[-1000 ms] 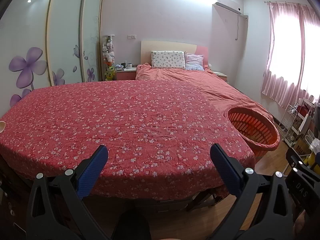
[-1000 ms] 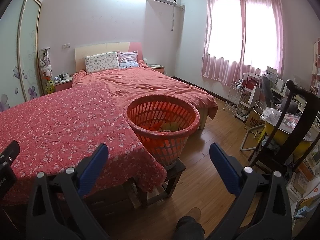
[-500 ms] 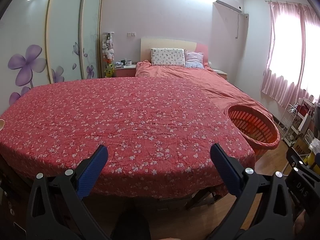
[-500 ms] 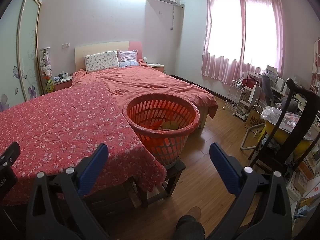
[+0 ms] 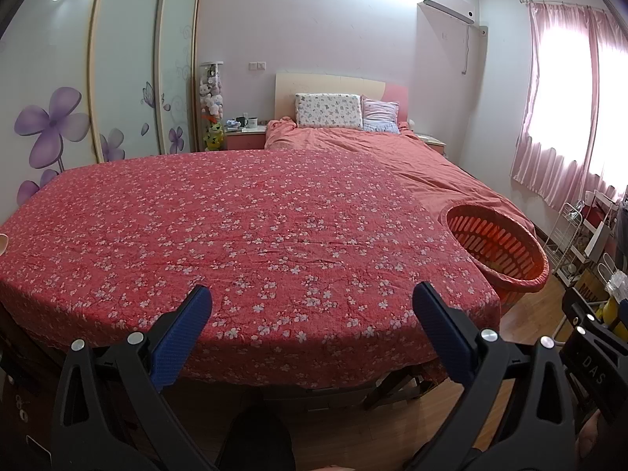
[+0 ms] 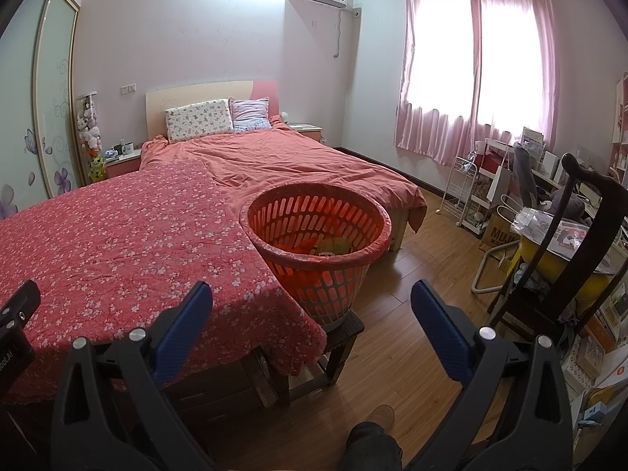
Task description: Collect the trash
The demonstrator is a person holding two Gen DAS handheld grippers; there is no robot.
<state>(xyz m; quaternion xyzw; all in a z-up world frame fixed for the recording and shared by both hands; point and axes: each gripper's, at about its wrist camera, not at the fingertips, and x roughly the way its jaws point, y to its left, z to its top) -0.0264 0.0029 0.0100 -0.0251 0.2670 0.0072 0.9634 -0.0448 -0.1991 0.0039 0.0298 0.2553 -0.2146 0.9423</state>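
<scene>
L gripper (image 5: 312, 327) has dipped a bit vs a sec ago, fingers spread, nothing held, over the bare floral table (image 5: 243, 227). R gripper (image 6: 312, 324) steady, fingers spread too. Basket (image 6: 316, 235), centre of R view, has trash inside. No trash visible on the table, so prob. nearly done.

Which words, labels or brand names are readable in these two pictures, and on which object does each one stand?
"DAS" on the black body of the right gripper, seen in the left wrist view.
"MU", cut off, on the brown cardboard box under the desk.
White letters on the black body of the left gripper at the right wrist view's edge: too cut off to read.
Mug on the nightstand: too small.
</scene>
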